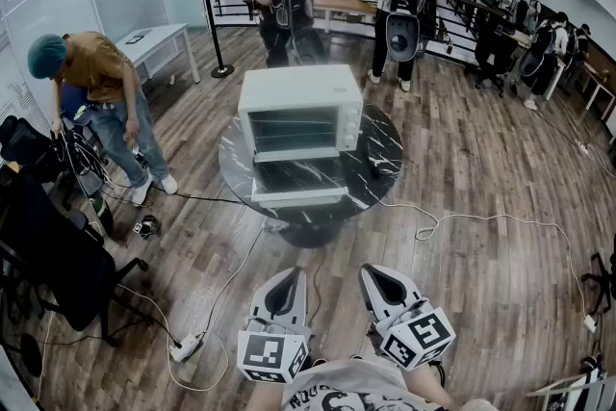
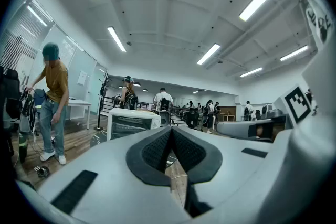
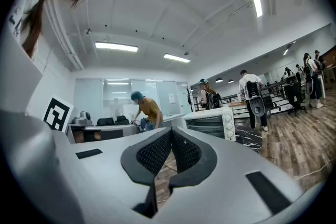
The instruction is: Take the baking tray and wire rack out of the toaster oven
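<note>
A white toaster oven stands on a round black marble table, its glass door folded down open toward me. Wire bars of a rack show inside the cavity; I cannot make out the baking tray. Both grippers hang low in the head view, well short of the table. My left gripper is shut and empty, and my right gripper beside it is shut and empty too. The left gripper view has the left gripper pointing at the oven. Past the right gripper, the oven lies far off.
A person in an orange shirt bends over gear at the left, near black chairs. Cables and a power strip lie on the wooden floor between me and the table. More people and a coat stand are behind.
</note>
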A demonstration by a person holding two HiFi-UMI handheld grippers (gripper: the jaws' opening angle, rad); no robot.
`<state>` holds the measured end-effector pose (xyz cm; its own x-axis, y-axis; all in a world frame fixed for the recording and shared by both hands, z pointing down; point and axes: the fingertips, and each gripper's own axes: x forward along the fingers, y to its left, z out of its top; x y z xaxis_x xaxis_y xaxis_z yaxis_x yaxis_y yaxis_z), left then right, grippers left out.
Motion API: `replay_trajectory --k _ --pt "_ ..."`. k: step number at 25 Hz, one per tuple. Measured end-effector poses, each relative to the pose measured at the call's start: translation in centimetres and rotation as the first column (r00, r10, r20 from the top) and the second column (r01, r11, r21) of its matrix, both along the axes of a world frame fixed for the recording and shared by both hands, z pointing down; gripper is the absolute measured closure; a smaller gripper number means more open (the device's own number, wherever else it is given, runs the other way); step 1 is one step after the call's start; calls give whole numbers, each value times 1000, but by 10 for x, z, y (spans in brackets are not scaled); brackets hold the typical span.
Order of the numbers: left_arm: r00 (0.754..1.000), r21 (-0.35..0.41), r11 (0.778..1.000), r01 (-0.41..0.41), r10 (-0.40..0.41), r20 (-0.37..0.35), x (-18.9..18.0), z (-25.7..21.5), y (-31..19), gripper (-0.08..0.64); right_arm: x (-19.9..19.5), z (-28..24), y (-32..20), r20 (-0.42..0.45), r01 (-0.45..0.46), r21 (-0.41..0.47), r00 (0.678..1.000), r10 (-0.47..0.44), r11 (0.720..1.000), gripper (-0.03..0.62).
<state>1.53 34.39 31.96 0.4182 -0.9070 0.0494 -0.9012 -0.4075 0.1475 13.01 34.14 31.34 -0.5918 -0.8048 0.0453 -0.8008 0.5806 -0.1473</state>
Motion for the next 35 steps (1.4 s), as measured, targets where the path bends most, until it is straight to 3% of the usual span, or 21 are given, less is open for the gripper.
replay_trajectory --k 17,27,35 --pt "1000 -14 1000 16 -16 -2 56 5 2 560 57 6 4 -22 28 7 999 -28 1000 591" --pt "999 -2 999 33 -33 -4 93 6 22 560 100 13 17 8 33 -4 999 -33 999 589" --pt "999 -7 999 37 -37 -16 99 11 11 560 105 24 6 20 44 -29 999 -44 999 589"
